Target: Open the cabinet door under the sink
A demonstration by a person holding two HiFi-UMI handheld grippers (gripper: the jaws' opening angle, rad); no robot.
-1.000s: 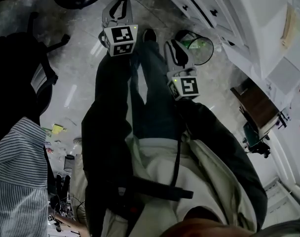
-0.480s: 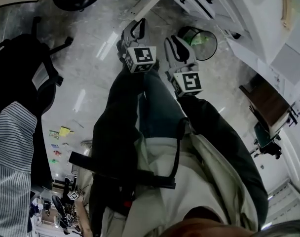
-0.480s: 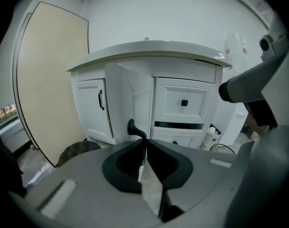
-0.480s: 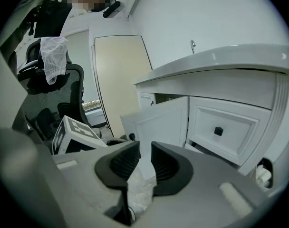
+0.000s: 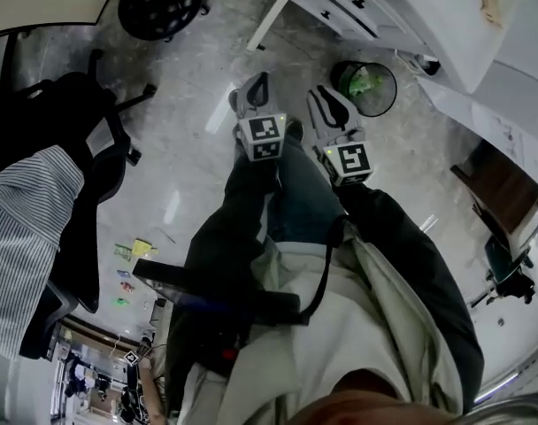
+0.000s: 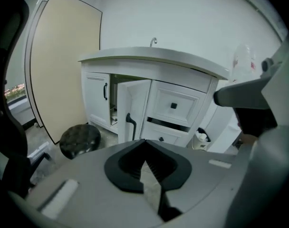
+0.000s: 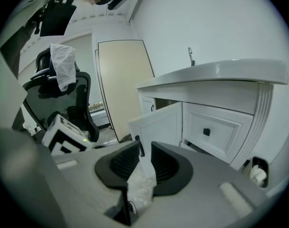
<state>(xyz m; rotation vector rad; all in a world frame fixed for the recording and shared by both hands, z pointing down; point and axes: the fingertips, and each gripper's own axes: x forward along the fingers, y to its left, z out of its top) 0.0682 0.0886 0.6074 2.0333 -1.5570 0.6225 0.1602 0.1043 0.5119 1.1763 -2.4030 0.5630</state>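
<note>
Left gripper (image 5: pixel 257 85) has swung beside right gripper (image 5: pixel 327 100), both angled downward.

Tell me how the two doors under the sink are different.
The right door stands swung open; the left door is shut. The right door's handle sits near its left edge, the left door's handle near its right edge. Both are white with black handles.
</note>
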